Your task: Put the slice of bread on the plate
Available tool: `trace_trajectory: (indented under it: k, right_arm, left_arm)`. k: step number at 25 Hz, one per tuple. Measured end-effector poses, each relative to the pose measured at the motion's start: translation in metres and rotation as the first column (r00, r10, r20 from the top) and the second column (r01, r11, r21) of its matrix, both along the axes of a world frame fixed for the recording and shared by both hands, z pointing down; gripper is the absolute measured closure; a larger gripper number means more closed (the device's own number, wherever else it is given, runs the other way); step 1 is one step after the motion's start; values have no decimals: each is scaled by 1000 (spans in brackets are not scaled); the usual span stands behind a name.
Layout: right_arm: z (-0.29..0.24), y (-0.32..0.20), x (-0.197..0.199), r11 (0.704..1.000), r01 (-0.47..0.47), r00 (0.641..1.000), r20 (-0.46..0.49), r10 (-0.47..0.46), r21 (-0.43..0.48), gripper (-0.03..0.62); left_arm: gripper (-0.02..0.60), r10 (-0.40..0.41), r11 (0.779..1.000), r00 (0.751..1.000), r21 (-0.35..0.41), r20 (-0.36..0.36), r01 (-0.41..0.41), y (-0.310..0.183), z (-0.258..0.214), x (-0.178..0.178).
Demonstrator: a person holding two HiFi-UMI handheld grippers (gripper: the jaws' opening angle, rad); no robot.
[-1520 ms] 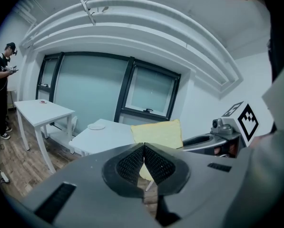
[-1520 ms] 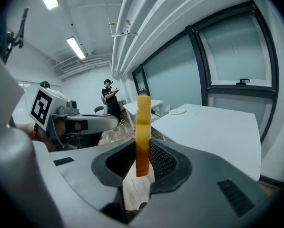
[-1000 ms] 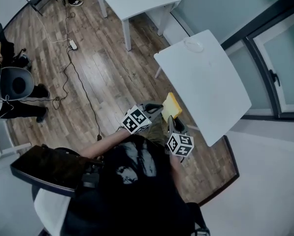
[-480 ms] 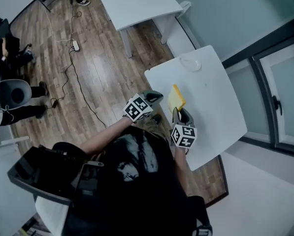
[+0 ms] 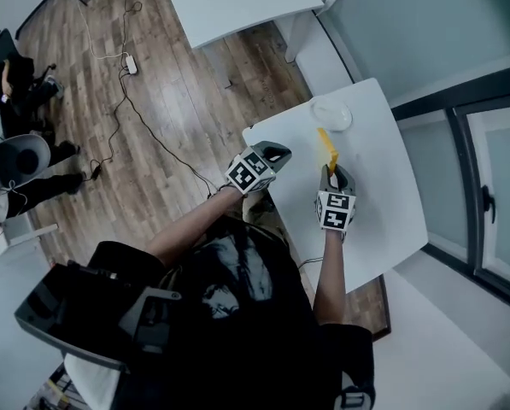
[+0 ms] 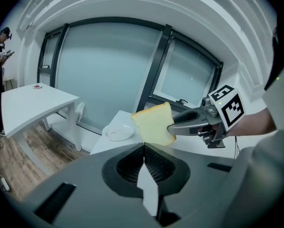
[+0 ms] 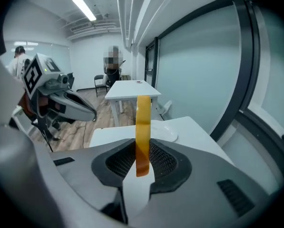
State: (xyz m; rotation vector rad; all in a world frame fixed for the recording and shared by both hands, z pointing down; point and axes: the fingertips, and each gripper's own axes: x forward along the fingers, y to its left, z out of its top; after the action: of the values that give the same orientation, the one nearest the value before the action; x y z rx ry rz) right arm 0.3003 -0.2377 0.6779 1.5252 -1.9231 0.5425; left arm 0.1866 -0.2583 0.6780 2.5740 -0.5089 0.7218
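Edgewise, bread slice (image 7: 142, 122) clamped in right gripper (image 7: 142, 159); left gripper (image 6: 144, 161) closed, empty; plate (image 6: 117, 133) beyond.

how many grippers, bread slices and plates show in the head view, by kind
two-jaw grippers with marker cubes: 2 (left gripper, right gripper)
yellow square slice of bread: 1
round white plate: 1
total: 4
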Motion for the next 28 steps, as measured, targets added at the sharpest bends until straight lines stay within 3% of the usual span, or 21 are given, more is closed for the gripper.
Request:
trace_trajectory:
  k: [4, 12, 14, 18, 20, 22, 25, 28]
  right_arm:
    - [17, -58, 23, 998, 49, 979, -198, -53, -29, 505]
    - [57, -141, 49, 983, 135, 858, -481, -180, -126, 505]
    - [68, -159, 60, 981, 126, 791, -581, -190, -150, 505]
    - [90, -176, 67, 960, 171, 614, -738, -281, -223, 505]
    - [100, -172, 56, 938, 226, 565, -749, -346, -262, 505]
    - [112, -163, 45, 915, 264, 580, -708, -402, -304, 505]
    - [130, -145, 29, 876, 307, 666, -573, -478, -373, 487]
    - [134, -128, 18, 858, 327, 755, -437, -489, -396, 395]
  left_arm:
    - [575, 7, 999, 1000, -33, -8, -7, -36, 17, 17]
    - [575, 51, 997, 999, -56, -7, -51, -83, 34, 35]
    - [575, 38, 998, 999, -58, -6, -38, -94, 35, 28]
    - [575, -21, 998, 999, -65, -28, 19, -114, 35, 19]
    - [575, -33, 998, 999, -60, -26, 31, -118, 35, 17]
    - [575, -36, 997, 999, -63, -23, 34, -120, 36, 15]
    - [575, -36, 997, 999, -75, -21, 35, -119, 38, 12]
    - [575, -34, 996, 999, -89, -26, 32, -113, 38, 12]
